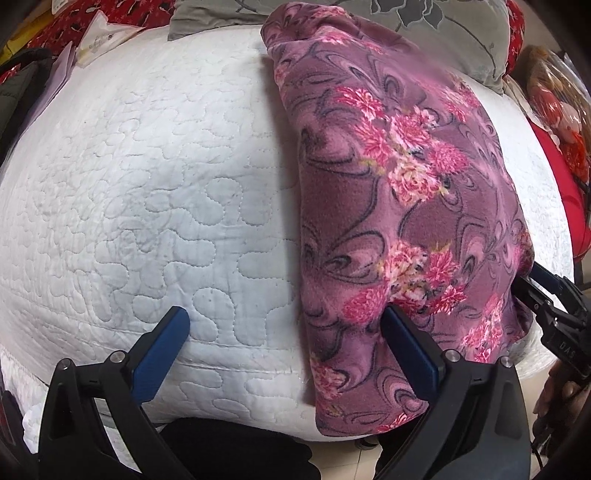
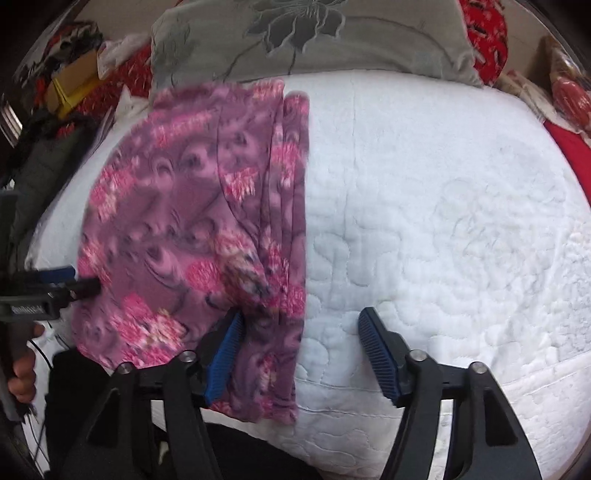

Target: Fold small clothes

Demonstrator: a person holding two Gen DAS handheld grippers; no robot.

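Observation:
A purple fleece garment (image 1: 399, 206) with pink flowers lies folded lengthwise on a white quilted bed cover (image 1: 147, 184). My left gripper (image 1: 284, 321) is open at the garment's near left edge; its right finger (image 1: 406, 343) rests on the cloth. The right gripper shows at the garment's right edge (image 1: 535, 288). In the right wrist view the garment (image 2: 192, 229) is blurred. My right gripper (image 2: 301, 332) is open over its stacked right edges, left finger (image 2: 225, 350) on the cloth. The left gripper shows at the left (image 2: 74, 284).
A grey flowered pillow (image 2: 295, 40) lies at the far end of the bed. Red patterned bedding (image 1: 74, 29), a dark bag (image 1: 18, 85) and a cardboard box (image 2: 70, 85) crowd the left side. Red items (image 1: 561, 122) sit on the right. Tiled floor (image 1: 340, 461) lies below the bed edge.

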